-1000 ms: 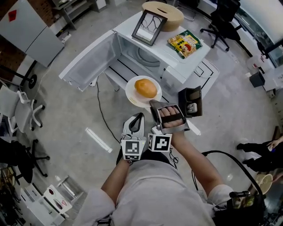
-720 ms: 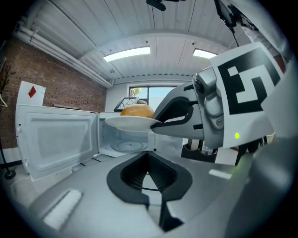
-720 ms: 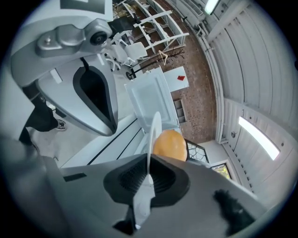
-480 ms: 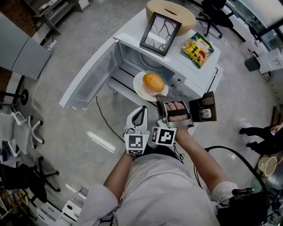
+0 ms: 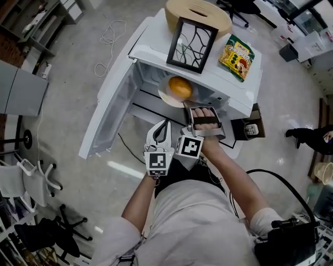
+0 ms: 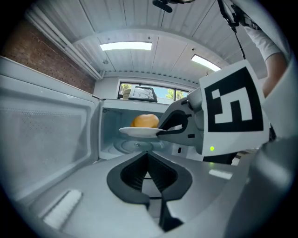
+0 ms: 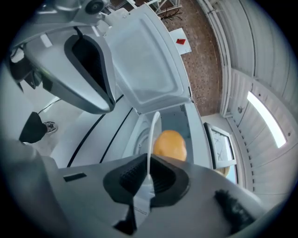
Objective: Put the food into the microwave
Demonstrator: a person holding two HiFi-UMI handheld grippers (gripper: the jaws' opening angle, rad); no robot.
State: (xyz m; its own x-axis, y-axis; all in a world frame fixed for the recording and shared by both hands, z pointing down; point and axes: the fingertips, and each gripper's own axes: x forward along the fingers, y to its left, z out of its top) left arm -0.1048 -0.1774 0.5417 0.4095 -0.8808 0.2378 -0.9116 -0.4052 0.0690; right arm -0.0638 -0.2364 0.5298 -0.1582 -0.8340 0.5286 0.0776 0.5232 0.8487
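White plate grip: right tongs [image 7: 148,179] pinch the near rim of the plate [image 7: 152,135]; the hold is at that one edge only.
Left tongs: left tongs [image 6: 148,163] pressed together with nothing between them, held just beside the right pair, short of the opening.
Food position: round orange-brown food [image 6: 145,121] sits on the plate, which reads level in the left gripper view. The plate is at the mouth of the microwave [image 5: 156,44], partly under its top edge and above the turntable [image 6: 132,146], not yet set down.
Door: door [image 5: 112,109] swung fully open to the left, clear of the plate's path.
Risk 1: the plate may tip, because an edge pinch carries all the weight on the far side; a sag or a roll of the wrist would let the food slide off.
Risk 2: the far rim could knock the cavity frame if the plate goes in too high or off to one side; the jolt might loosen the grip.
Risk 3: letting go before the plate rests on the turntable would drop it, and the food could bounce out.
Risk 4: the idle left tongs, being so near, might nudge the right ones.
Count, tongs: two.
Count, task things: one plate, one piece of food, one microwave with one door.
Count, on the microwave top: one framed picture [image 5: 191,44], one snack packet [image 5: 237,56], one round tan object [image 5: 197,13].
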